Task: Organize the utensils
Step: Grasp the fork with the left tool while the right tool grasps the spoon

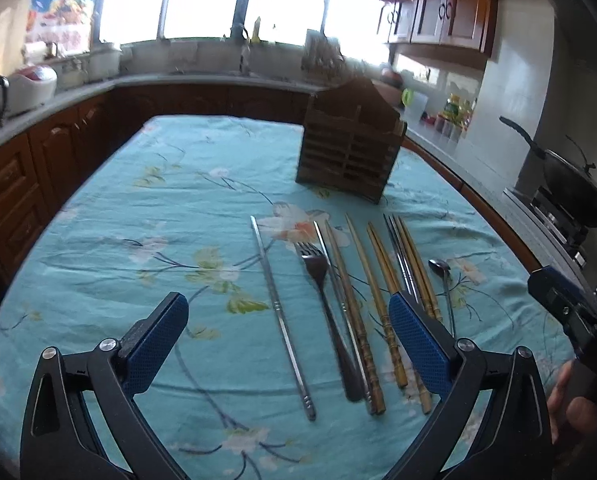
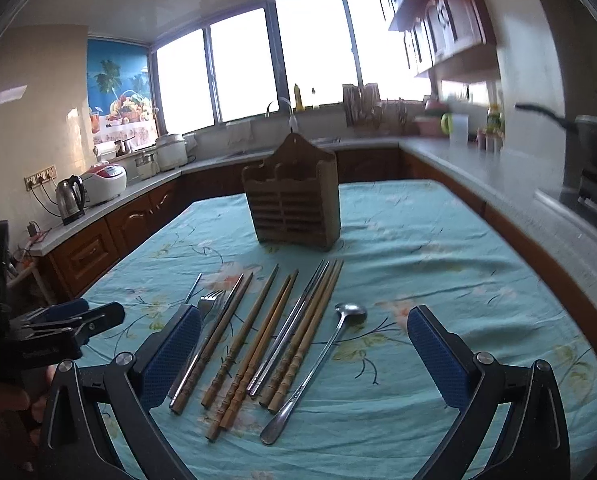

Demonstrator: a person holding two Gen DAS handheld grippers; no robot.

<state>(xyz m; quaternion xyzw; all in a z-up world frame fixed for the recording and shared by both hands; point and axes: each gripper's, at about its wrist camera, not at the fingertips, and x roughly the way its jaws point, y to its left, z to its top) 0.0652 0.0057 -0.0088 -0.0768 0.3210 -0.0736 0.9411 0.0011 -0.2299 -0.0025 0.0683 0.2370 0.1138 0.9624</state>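
Table [image 2: 438, 240] with teal floral cloth, wooden slatted holder [image 2: 294, 200] standing at the far middle, empty so far. Utensils lie in a tight row in front of it: wooden chopsticks [image 2: 254, 340], metal chopsticks [image 1: 282, 320], fork [image 1: 322, 292], spoon [image 2: 318, 364]. Left gripper [image 1: 288, 344] and right gripper [image 2: 304, 360] both hover above the row, jaws spread wide, holding nothing. Risks: sticks touch, so a pinch may grab two or roll neighbours; loose cloth could bunch; holder looks light, may tip on insertion.
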